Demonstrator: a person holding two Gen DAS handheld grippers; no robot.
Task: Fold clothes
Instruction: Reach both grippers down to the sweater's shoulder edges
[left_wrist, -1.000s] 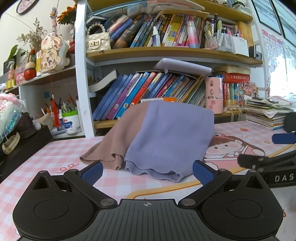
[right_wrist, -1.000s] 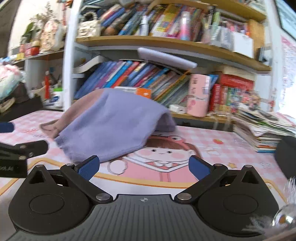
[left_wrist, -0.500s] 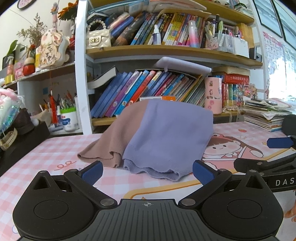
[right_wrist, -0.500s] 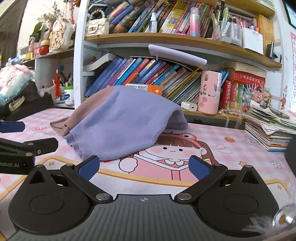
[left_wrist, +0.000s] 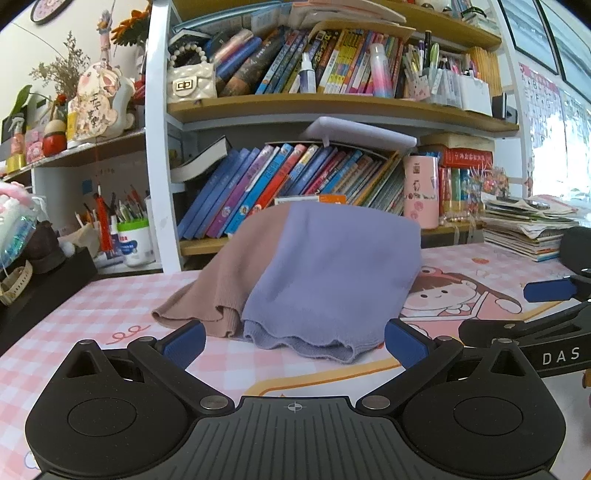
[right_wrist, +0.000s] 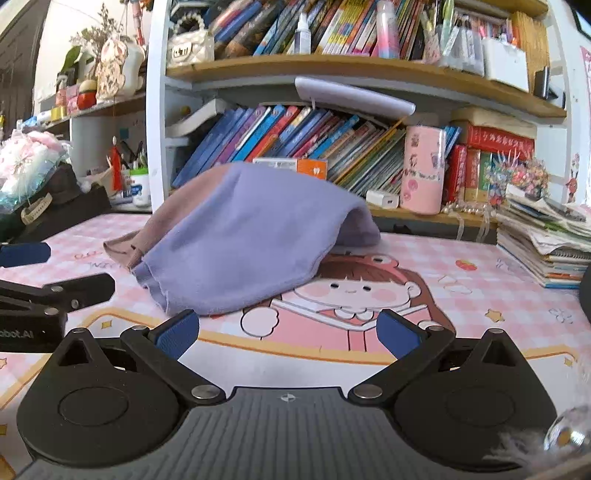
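While both jaws gape, garment (left_wrist: 325, 277) lies ahead, untouched.

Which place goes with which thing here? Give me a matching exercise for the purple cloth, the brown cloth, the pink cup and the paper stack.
Things:
1. purple cloth
2. brown cloth
3. pink cup
4. paper stack

Places:
A. on the lower shelf, beside the books
B. on the mat, under another cloth
C. at the desk's far right edge
D. on top, draped over another cloth

Pairs: 1-D, 2-B, 3-A, 4-C
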